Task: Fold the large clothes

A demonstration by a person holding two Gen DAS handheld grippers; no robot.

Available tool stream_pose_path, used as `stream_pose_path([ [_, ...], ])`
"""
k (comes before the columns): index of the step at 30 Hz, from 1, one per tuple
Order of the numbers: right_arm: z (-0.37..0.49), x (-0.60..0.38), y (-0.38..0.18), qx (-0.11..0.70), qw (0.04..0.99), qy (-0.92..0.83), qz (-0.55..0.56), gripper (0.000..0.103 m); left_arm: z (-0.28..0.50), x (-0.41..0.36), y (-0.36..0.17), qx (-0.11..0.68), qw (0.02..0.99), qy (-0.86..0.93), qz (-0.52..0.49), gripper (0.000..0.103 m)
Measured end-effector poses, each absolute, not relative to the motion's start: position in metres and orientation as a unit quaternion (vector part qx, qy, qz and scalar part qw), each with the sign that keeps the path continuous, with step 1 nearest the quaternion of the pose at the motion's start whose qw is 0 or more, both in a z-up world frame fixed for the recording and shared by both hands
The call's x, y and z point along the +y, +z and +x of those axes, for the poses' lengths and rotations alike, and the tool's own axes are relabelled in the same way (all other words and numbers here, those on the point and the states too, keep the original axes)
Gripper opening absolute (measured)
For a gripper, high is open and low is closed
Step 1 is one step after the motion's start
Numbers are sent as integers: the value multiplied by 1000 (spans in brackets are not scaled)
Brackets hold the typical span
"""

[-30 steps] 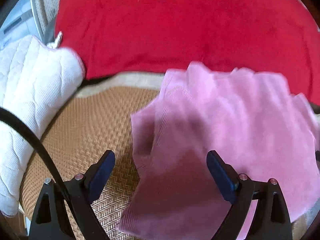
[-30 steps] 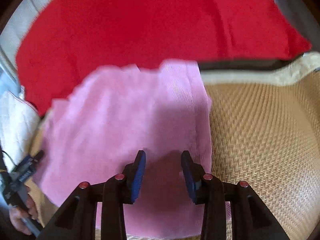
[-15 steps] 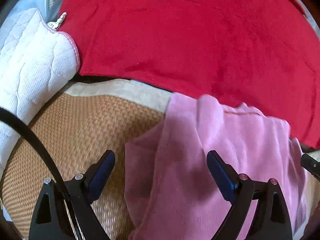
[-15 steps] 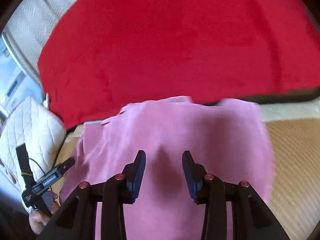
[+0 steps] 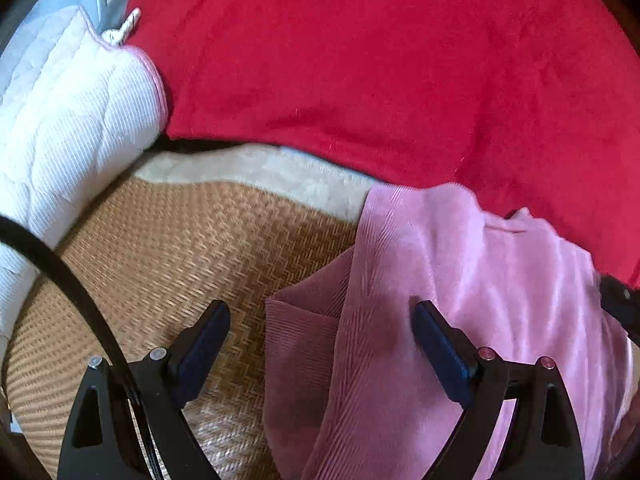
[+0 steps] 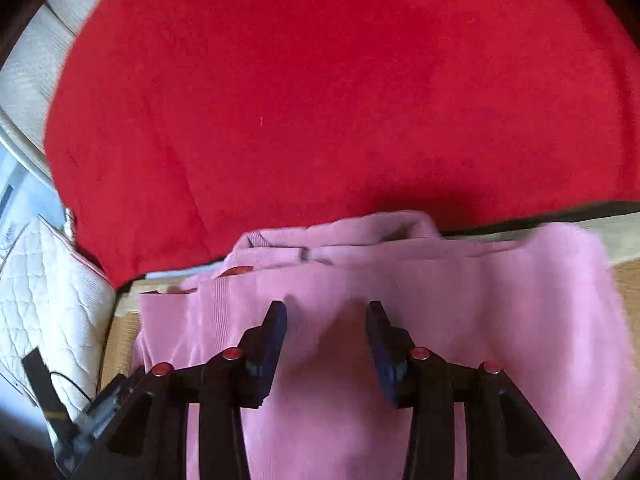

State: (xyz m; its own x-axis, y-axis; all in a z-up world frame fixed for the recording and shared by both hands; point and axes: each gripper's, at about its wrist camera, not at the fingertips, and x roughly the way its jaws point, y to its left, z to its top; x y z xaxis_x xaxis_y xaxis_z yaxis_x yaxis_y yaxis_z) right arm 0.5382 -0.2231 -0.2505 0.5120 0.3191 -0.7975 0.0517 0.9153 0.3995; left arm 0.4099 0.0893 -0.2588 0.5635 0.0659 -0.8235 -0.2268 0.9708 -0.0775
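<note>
A pink ribbed garment (image 5: 460,280) lies on a woven straw mat (image 5: 180,240), its left edge doubled over in a narrow fold. My left gripper (image 5: 320,312) stands open and wide above that left edge, one finger over the mat, the other over the cloth. In the right wrist view the garment (image 6: 500,300) spreads below, with its collar toward the far side. My right gripper (image 6: 326,308) hovers over the middle of it, jaws partly apart and open, with no cloth pinched between them.
A red blanket (image 5: 380,60) fills the far side behind the mat and reaches the garment's far edge (image 6: 340,100). A white quilted cushion (image 5: 68,120) lies at the left. A black cable (image 5: 60,272) crosses the lower left of the left wrist view.
The garment has shifted right and lower in the left wrist view, baring more mat. The right wrist view has swung toward the blanket, and the collar now shows. Both jaws kept their width.
</note>
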Motion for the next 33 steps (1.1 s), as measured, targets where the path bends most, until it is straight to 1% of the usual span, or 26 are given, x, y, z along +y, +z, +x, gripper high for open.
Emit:
stream_pose_path([
  [3, 503, -246, -232, 473, 865, 52, 162, 44, 395, 87, -242, 444, 890, 73, -75, 94],
  [8, 436, -290, -217, 468, 872, -2, 144, 44, 378, 81, -238, 447, 891, 72, -45, 94],
  [10, 417, -299, -229, 483, 864, -15, 144, 44, 370, 77, -242, 453, 888, 76, -28, 94],
  [13, 406, -304, -255, 522, 838, -11, 157, 45, 367, 68, -260, 481, 871, 92, 24, 94],
  [14, 404, -305, -260, 519, 841, -9, 155, 46, 368, 69, -269, 491, 866, 86, 25, 94],
  [16, 403, -303, -256, 513, 847, -5, 141, 46, 368, 78, -271, 495, 865, 82, -7, 94],
  [18, 396, -304, -245, 504, 850, -1, 152, 46, 362, 84, -261, 492, 866, 78, -28, 94],
  [21, 377, -300, -226, 480, 861, 28, 167, 46, 347, 86, -244, 467, 880, 81, -26, 94],
  [24, 360, -283, -213, 465, 868, 57, 165, 46, 329, 90, -232, 458, 885, 66, -45, 94],
  [28, 349, -257, -219, 471, 860, 91, 173, 46, 306, 92, -229, 450, 888, 70, -59, 94],
  [33, 356, -239, -255, 521, 840, 90, 121, 46, 312, 84, -266, 500, 863, 76, -12, 94],
])
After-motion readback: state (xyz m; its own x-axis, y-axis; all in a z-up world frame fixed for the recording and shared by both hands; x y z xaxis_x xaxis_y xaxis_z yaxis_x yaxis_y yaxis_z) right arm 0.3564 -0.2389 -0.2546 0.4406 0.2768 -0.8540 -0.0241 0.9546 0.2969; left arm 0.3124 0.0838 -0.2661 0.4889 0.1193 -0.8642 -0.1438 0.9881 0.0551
